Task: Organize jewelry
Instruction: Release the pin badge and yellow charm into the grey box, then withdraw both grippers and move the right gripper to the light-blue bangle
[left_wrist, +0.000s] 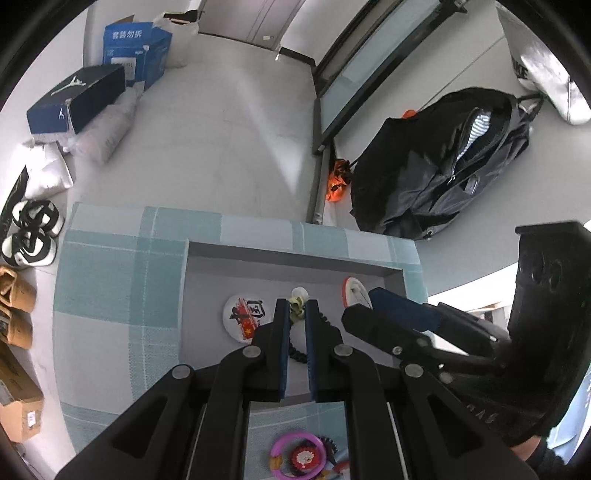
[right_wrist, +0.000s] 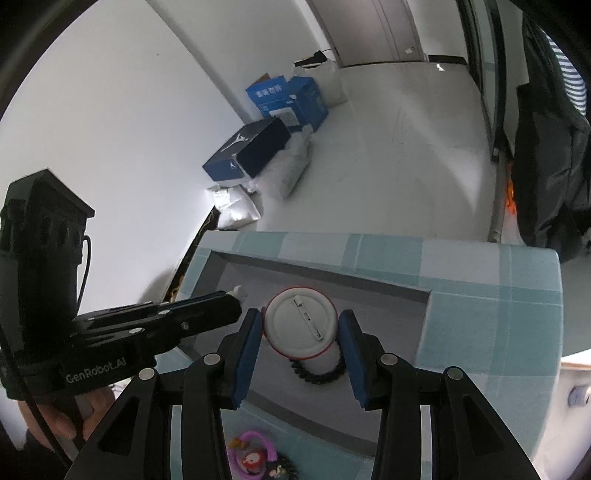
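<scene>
A grey tray (left_wrist: 295, 254) (right_wrist: 332, 271) sits on a teal plaid cloth. Over it, my left gripper (left_wrist: 296, 304) (right_wrist: 234, 295) is shut on a small yellow-green and white charm (left_wrist: 297, 308). A black coil hair tie (left_wrist: 295, 350) trails below the charm, between the fingers. A round badge with red and black print (left_wrist: 245, 315) lies in the tray just to the left. My right gripper (right_wrist: 300, 314) (left_wrist: 360, 302) is shut on a red-rimmed round badge (right_wrist: 301, 326) (left_wrist: 352, 291), white pin-back side up. Another black coil tie (right_wrist: 317, 373) shows under this badge.
A pink ring and other trinkets (left_wrist: 297, 456) (right_wrist: 251, 450) lie on the cloth in front of the tray. On the floor beyond are blue boxes (left_wrist: 77, 103), shoes (left_wrist: 31, 236) and a black backpack (left_wrist: 443, 158). The table edge lies just past the tray.
</scene>
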